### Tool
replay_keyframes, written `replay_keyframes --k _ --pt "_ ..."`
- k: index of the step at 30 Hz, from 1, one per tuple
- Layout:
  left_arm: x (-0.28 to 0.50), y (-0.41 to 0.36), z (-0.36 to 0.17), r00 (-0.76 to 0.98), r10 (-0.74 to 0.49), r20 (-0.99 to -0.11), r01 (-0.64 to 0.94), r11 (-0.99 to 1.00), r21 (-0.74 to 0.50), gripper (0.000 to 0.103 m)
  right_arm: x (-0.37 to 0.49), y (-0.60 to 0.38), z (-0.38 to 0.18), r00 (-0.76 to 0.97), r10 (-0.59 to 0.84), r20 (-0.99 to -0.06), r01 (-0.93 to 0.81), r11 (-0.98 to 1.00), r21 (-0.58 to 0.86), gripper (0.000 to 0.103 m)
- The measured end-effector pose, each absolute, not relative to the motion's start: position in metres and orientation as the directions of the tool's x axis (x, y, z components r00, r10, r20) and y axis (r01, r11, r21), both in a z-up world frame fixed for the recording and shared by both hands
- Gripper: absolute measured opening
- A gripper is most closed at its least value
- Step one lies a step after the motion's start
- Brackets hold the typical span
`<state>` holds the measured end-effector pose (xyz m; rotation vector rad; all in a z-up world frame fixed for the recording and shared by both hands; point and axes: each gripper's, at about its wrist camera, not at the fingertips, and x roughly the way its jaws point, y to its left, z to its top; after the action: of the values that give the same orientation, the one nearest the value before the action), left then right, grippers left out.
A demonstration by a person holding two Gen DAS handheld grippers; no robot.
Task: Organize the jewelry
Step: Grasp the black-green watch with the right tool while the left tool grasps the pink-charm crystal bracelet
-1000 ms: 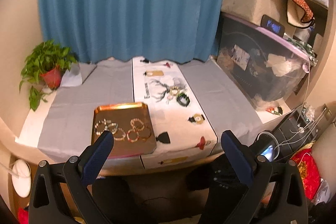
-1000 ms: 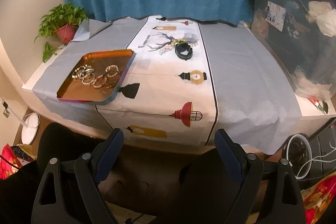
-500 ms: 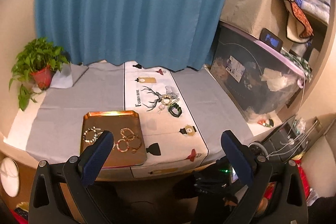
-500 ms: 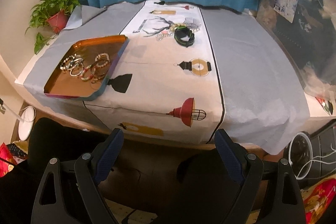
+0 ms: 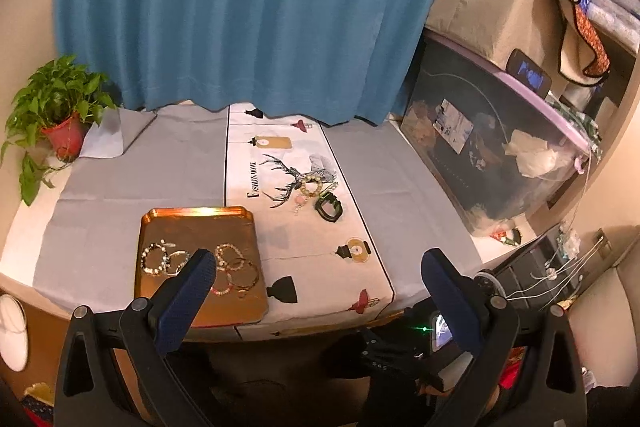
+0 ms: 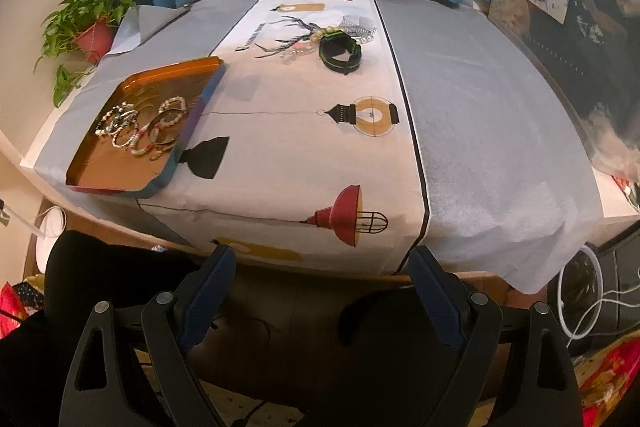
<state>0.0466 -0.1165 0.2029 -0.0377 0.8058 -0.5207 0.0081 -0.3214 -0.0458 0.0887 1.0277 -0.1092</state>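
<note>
Left gripper (image 5: 318,265) wide, empty; bracelets (image 5: 200,261) in the copper tray (image 5: 192,215) lie just beyond its left finger. Right gripper (image 6: 322,261) wide, empty, short of the tabletop (image 6: 480,131); black watch (image 6: 340,53) far ahead.

A tray (image 5: 200,223) sits on the table (image 5: 408,195) near its front edge, left of the printed runner (image 5: 296,239) that runs front to back down the middle. Several bracelets (image 5: 200,263) lie bunched in the tray. Farther back on the runner, a watch (image 5: 329,206) lies just beside a beaded bracelet (image 5: 310,186). A potted plant (image 5: 60,115) stands at the far left corner, a curtain (image 5: 248,7) hangs behind, and a storage bin (image 5: 492,147) stands to the right.
</note>
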Motion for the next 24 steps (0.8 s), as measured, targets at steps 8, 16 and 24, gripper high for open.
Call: replay_keyframes --k 8,16,24 --pt "0.079 -0.139 0.178 0.543 -0.445 -0.712 0.439 0.873 -0.211 0.102 0.042 -0.351 -0.055 0.515 -0.066 -0.855 0.177 0.984 0.031 0.088" --pt "0.167 -0.175 0.099 0.503 -0.243 -0.83 0.392 0.919 -0.032 0.102 0.115 -0.395 -0.064 0.567 -0.081 -0.82 0.257 0.963 0.083 0.088" --pt "0.272 -0.212 0.0 0.389 -0.188 -0.902 0.417 0.909 -0.009 0.102 0.189 -0.399 -0.081 0.595 -0.043 -0.803 0.198 0.976 0.094 0.088"
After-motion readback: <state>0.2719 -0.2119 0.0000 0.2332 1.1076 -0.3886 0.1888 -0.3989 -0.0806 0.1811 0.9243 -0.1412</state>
